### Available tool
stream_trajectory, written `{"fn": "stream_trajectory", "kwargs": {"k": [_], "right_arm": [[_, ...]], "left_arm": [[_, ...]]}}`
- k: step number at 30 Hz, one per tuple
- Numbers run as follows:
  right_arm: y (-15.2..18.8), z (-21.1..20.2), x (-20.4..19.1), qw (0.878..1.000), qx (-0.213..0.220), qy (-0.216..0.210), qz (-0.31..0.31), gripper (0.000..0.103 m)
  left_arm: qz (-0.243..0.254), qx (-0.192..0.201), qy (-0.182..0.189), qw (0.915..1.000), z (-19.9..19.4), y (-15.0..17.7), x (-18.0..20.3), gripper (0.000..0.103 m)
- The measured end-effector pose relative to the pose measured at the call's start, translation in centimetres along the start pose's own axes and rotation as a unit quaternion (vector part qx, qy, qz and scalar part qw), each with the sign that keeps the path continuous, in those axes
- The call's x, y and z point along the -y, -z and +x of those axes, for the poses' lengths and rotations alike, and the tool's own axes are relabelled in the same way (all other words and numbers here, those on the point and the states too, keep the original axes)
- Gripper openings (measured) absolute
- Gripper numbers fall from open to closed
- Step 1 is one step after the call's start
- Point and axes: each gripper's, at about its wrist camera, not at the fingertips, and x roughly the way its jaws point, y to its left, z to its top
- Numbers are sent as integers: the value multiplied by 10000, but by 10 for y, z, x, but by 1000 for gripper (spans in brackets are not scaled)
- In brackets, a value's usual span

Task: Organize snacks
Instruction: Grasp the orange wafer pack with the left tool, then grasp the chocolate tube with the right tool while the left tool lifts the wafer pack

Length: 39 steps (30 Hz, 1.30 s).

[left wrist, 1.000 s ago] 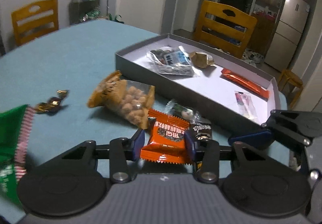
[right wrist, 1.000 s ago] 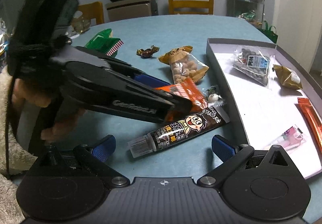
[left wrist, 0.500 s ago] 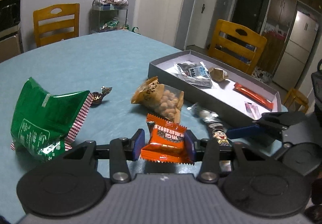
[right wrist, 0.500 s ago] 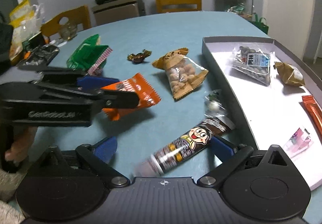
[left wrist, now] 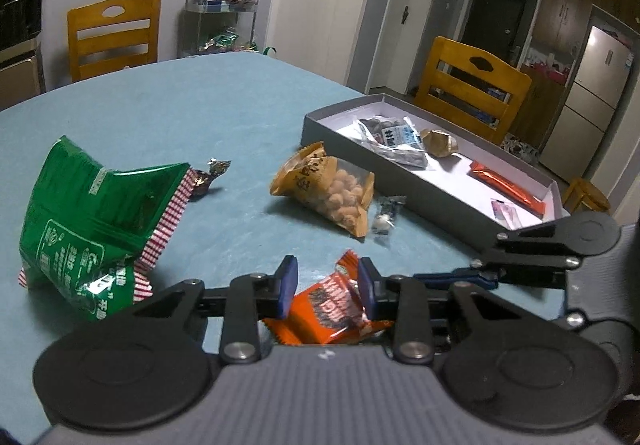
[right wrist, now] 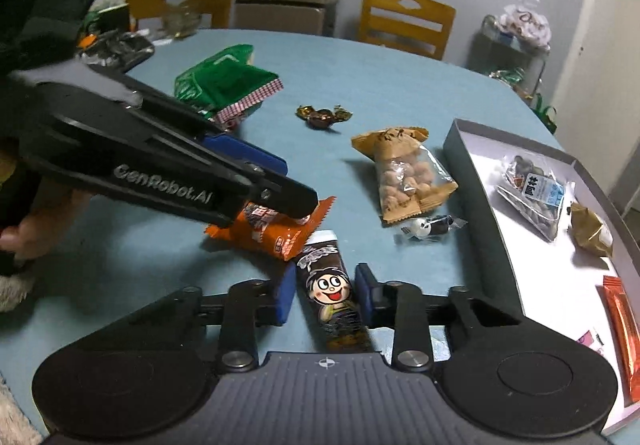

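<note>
My left claw [left wrist: 327, 291] is clenched on the orange snack packet [left wrist: 326, 311]; its jaws have just been closing a little more, and the packet sits crumpled between the blue pads, lifted over the blue table [left wrist: 160, 117]. My right claw [right wrist: 325, 293] has just been closing too, and now its pads press both sides of the dark tube with a cartoon face [right wrist: 332, 293], which points straight away from me along the fingers. The far end of the tube lies just beside the orange packet in the right wrist view.

Ahead of the right claw, a little to the right, lie the peanut bag [right wrist: 404, 177] and a small clear-wrapped candy [right wrist: 430, 227]. Further right is the grey box [right wrist: 476, 173], with several snacks inside. Ahead of the left claw, to the left, stands the green bag [left wrist: 88, 217], and a brown wrapped candy [left wrist: 204, 177] lies just beside it.
</note>
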Motion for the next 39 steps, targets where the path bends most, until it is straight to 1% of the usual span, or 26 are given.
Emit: {"fn": "stream_trajectory", "kwargs": {"k": [5, 10, 13, 15, 16, 18, 19, 23, 24, 25, 26, 27, 28, 30, 33, 35, 36, 37, 38, 39], "right_arm": [[5, -7, 3, 9999, -8, -38, -102, 28], [10, -10, 13, 9999, 40, 91, 84, 28], [14, -11, 10, 9998, 103, 166, 40, 29], [15, -12, 8, 9997, 127, 206, 12, 33], [16, -13, 9, 9997, 130, 210, 28, 35], [17, -14, 12, 9996, 116, 220, 111, 48], [18, -14, 14, 9996, 102, 192, 171, 50], [21, -18, 19, 9996, 86, 54, 276, 51], [22, -18, 19, 9996, 89, 25, 266, 51], [23, -19, 19, 9996, 93, 1, 262, 51], [24, -20, 20, 9996, 95, -26, 264, 51], [24, -20, 21, 9996, 93, -53, 279, 51], [24, -21, 22, 9995, 88, -80, 302, 51], [24, -21, 23, 9993, 89, -113, 343, 51], [24, -21, 23, 9992, 107, -141, 345, 51], [24, -20, 24, 9992, 102, -155, 345, 51], [24, -21, 24, 9992, 99, -158, 346, 51], [25, -21, 24, 9992, 101, -161, 343, 51], [25, -21, 24, 9992, 103, -164, 344, 51], [25, -21, 24, 9992, 104, -168, 351, 51]], "left_arm": [[-92, -40, -86, 9999, 3, 0, -4, 31], [-106, -56, -122, 9999, 5, 1, -4, 31], [-86, -37, -128, 9999, 6, 2, -4, 31], [-79, -32, -121, 9999, 7, 2, -3, 32], [-81, -34, -127, 9999, 8, 2, -3, 36], [-90, -29, -145, 9999, 9, 4, -4, 41], [-87, -23, -119, 9999, 9, 4, -4, 41], [133, -32, 14, 9999, 10, 5, 3, 44], [245, -67, 51, 9997, 10, 6, 6, 48], [349, -95, 95, 9993, 10, 7, 8, 59], [491, -133, 155, 9986, 10, 8, 11, 65], [641, -181, 210, 9976, 10, 9, 14, 79], [776, -215, 249, 9964, 10, 10, 16, 84], [940, -213, 278, 9950, 10, 13, 20, 84], [918, -264, 371, 9947, 11, 14, 18, 83], [809, -373, 419, 9951, 14, 14, 15, 78], [774, -413, 420, 9953, 15, 14, 13, 65], [745, -424, 413, 9955, 15, 15, 12, 58], [723, -394, 395, 9958, 15, 14, 10, 53], [689, -395, 394, 9961, 15, 14, 9, 46]]}}
